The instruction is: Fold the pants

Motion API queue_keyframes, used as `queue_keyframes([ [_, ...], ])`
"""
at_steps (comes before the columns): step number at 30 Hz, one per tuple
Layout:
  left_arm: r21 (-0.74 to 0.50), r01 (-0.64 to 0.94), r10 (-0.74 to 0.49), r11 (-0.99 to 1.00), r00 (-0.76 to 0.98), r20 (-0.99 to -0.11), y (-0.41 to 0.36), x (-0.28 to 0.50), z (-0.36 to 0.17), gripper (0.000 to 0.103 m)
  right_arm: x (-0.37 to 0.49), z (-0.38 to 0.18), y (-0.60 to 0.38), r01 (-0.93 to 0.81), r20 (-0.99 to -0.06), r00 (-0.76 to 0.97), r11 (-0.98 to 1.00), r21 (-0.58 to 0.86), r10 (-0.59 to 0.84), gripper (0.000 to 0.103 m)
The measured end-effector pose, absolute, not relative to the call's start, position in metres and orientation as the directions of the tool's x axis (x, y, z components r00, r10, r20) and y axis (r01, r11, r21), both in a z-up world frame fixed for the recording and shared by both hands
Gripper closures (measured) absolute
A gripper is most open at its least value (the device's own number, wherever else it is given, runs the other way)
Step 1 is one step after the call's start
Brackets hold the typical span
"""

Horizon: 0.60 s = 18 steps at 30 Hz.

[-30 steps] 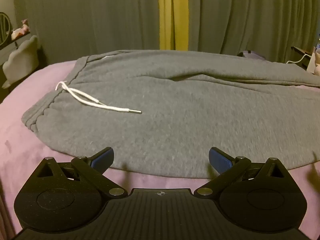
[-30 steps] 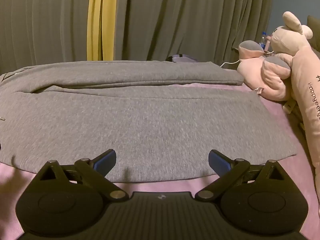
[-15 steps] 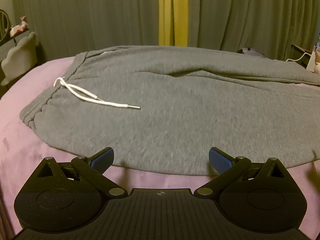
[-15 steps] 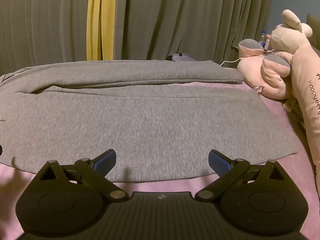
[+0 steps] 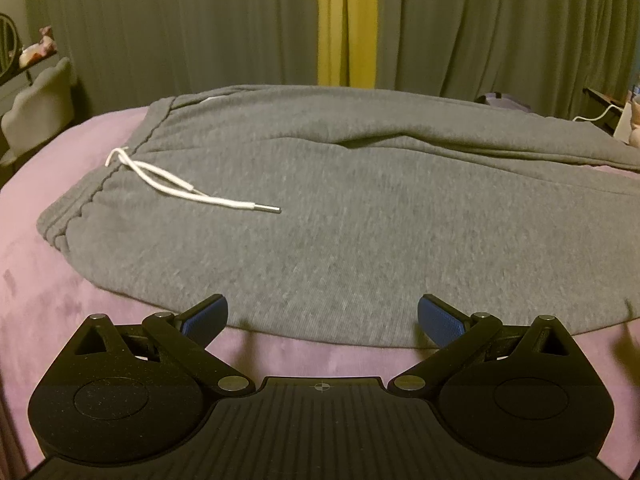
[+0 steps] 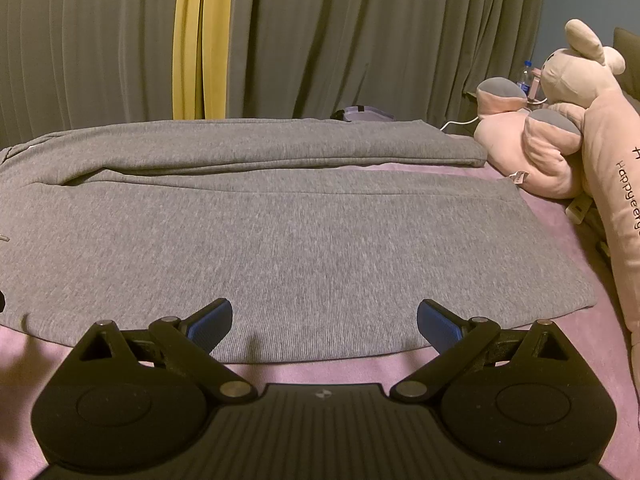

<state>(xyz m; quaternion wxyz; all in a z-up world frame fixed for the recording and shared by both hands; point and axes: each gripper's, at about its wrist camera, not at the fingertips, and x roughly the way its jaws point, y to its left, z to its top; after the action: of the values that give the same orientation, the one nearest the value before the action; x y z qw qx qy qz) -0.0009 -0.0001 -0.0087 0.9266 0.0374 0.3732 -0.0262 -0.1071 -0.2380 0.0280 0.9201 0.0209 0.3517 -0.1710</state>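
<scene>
Grey sweatpants laid flat on a pink bedspread

The right gripper (image 6: 324,322), its blue-padded jaws spread wide and empty, sits at the near edge of the grey knit sweatpants (image 6: 304,240) on the pink velvety bedspread (image 6: 568,344); a pink plush rabbit (image 6: 580,136) lies just beside the leg ends, before grey pleated curtains (image 6: 360,36).

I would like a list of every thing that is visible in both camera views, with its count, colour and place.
sweatpants: one, grey, spread flat on the bed, unfolded
drawstring: one, white, on the waistband end
bed cover: one, pink, under the sweatpants
curtains: grey with a yellow strip, behind the bed
plush rabbit: one, pink, at the bed's right edge
water bottle: one, clear, behind the plush rabbit
left gripper: black, blue pads, open at the near hem
right gripper: same, open
</scene>
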Motion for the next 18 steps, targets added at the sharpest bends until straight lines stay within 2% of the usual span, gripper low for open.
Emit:
queue_keyframes([
  [18, 0.038, 0.073, -0.025, 0.997, 0.707, -0.707, 0.0018, 0.0012, -0.0093, 0.0, -0.1067, 0.0272, -0.2374, 0.328, -0.656, 0.693, 0.941, -0.082, -0.298, 0.004],
])
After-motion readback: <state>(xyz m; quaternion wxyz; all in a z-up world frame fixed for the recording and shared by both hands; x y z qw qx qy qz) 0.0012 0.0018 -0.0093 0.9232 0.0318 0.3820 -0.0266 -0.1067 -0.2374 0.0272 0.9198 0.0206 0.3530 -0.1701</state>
